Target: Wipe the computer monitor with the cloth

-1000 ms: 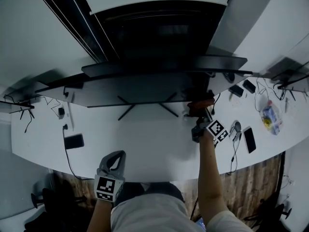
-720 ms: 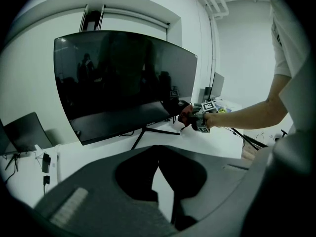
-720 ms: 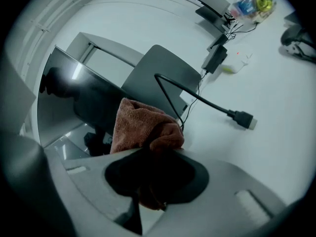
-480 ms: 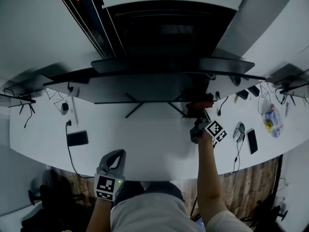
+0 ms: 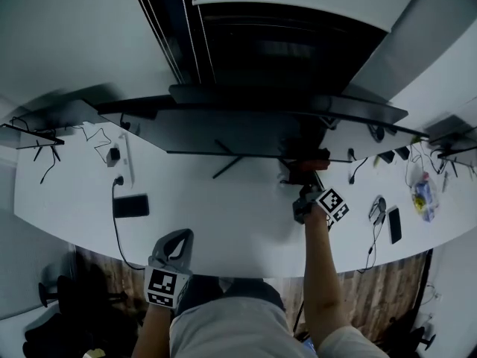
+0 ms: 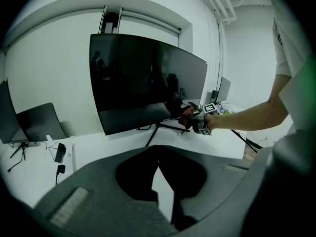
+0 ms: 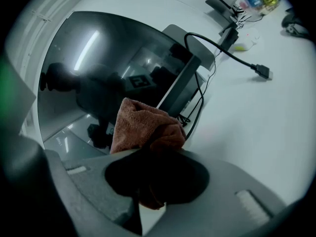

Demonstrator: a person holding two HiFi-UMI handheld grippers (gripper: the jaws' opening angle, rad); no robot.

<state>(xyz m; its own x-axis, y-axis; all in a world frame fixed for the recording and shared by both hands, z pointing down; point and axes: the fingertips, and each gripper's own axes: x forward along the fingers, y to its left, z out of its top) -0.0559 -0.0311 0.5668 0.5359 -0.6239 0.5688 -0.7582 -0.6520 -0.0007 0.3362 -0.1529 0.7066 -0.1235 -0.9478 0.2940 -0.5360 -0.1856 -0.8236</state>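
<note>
The right gripper is clamping a bunched brown cloth between its 2 jaws and pressing it toward the lower right part of the dark monitor, just beside the leg of the stand. Compared with 1 second ago, the person's head is swinging so that the whole desk is sliding across the head view, yet the gripper itself is hardly travelling; the cloth seems to be creeping only slightly inward along the bottom edge. I am reading that as a wipe that is just getting going at this corner, with most of the wide curved screen not yet covered, though I cannot tell from here whether the cloth is actually touching the glass. The left gripper is hanging near the front edge of the desk, well apart from the monitor, its jaws brought together on nothing. A loose cable is lying on the desk to the right of the cloth and could be snagged if the stroke is going that way.
</note>
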